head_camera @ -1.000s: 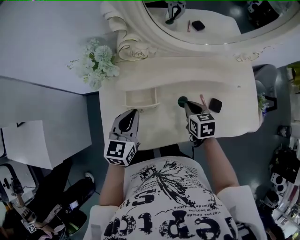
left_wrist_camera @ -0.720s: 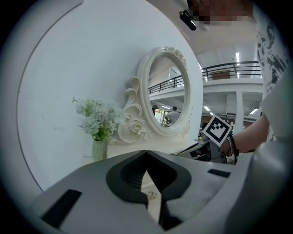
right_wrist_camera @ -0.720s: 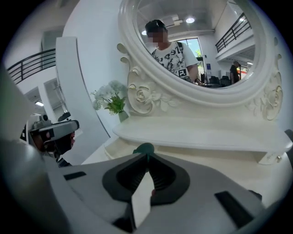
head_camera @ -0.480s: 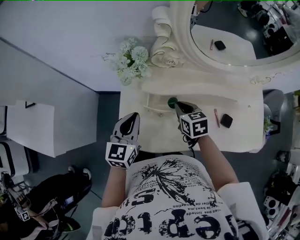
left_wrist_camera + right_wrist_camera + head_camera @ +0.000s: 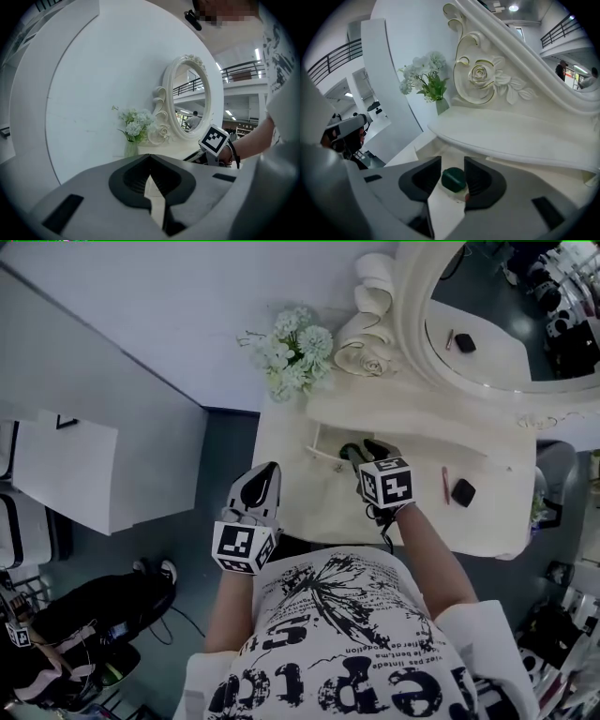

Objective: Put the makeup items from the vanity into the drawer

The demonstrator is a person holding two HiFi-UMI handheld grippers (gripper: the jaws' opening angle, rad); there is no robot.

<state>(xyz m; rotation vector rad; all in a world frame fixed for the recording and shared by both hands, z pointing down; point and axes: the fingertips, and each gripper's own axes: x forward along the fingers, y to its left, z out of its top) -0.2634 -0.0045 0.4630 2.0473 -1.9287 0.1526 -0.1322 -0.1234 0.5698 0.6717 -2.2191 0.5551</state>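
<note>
Over the drawer [image 5: 325, 454], the right gripper [image 5: 364, 452] has just been parting its jaws round a green-capped item [image 5: 453, 179] (its body hidden), while the left gripper [image 5: 150, 158] is closed and empty.

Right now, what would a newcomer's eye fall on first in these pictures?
The right gripper stands out, poised over the open drawer; its jaws have just been opening, with a green-capped item between them. Behind rise the ornate oval mirror and white flowers; a black compact lies on the vanity top to the right.
</note>
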